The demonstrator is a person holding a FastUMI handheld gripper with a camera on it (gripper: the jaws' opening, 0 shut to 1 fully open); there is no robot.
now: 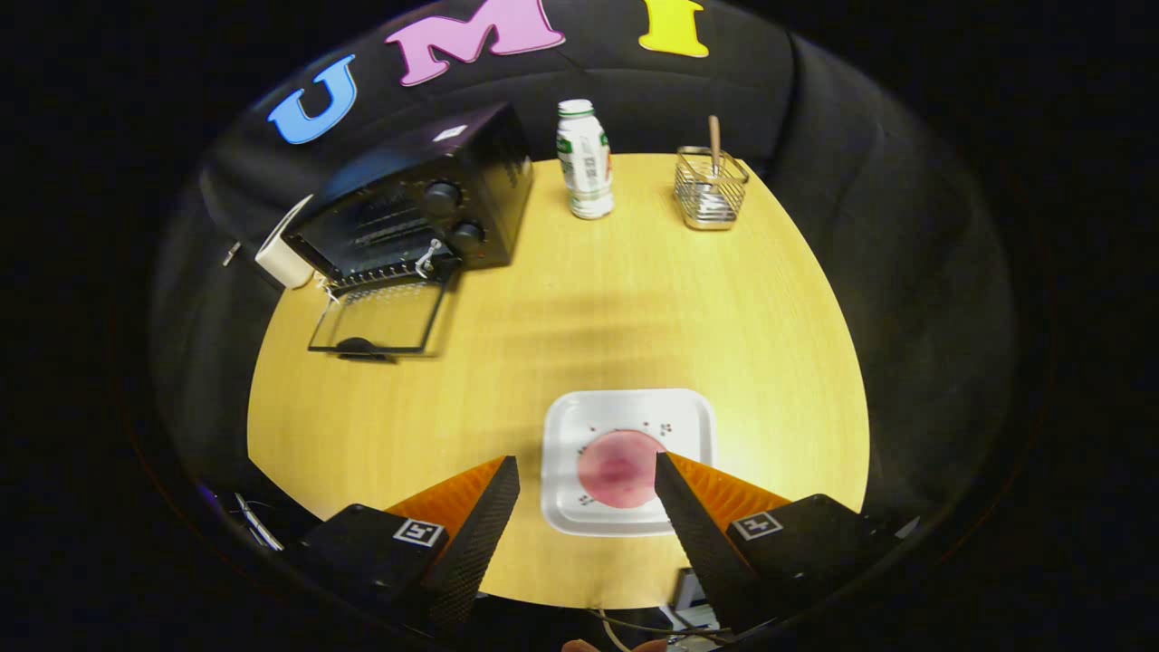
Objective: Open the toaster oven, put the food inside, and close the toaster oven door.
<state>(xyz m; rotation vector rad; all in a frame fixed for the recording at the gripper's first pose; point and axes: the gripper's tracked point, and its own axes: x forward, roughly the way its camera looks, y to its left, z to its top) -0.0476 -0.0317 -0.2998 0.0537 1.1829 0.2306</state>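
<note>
Hand-held gripper (587,475) is held wide open and empty above the plate (566,426); the round pink food (616,468) is judged light, soft, best pinched gently at its edges.

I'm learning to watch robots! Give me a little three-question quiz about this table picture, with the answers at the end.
1. True or false: the toaster oven has its door folded down open.
2. Where is the pink food? A) inside the oven B) on the white plate C) in the wire basket
3. Fill in: the gripper has its jaws ____, one on each side of the food, touching nothing.

Key:
1. True.
2. B. The plate sits near the jaws, far from the oven.
3. Open.
</note>
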